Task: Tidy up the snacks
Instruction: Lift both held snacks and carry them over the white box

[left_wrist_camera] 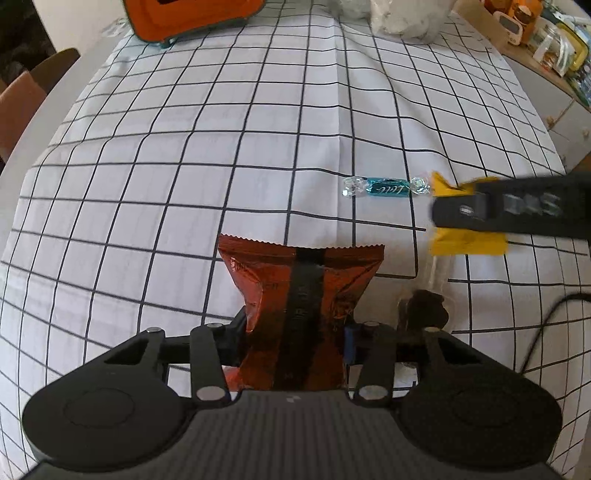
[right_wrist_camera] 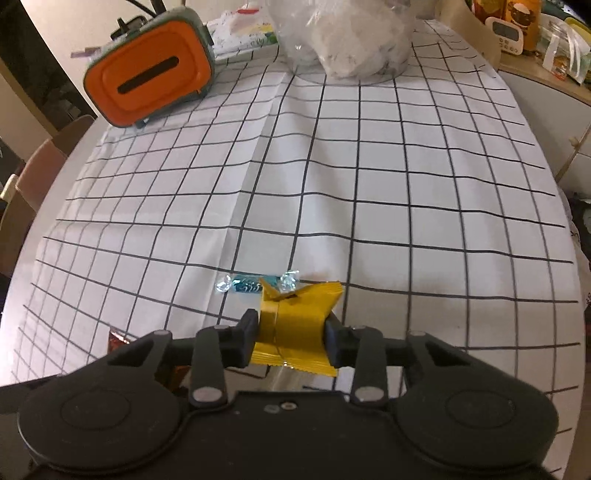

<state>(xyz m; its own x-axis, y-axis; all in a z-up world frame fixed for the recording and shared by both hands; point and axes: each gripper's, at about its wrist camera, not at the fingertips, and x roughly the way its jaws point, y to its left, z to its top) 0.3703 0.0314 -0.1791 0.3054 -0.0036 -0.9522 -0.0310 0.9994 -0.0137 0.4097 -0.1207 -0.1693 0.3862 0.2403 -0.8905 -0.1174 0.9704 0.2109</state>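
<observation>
So: left gripper [left_wrist_camera: 295,332] is clamped on the red-brown packet [left_wrist_camera: 301,291] bottom centre, right gripper [right_wrist_camera: 291,338] on the yellow packet [right_wrist_camera: 299,328]. Nothing sorted yet; blue candy [left_wrist_camera: 386,187] loose mid-frame.

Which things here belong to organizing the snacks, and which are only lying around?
For the job:
- crinkled red-brown foil snack packet, in the left gripper
- yellow foil snack packet, in the right gripper
- blue twist-wrapped candy

Lying about:
- orange slotted box
- clear plastic bag
- white kitchen timer
</observation>
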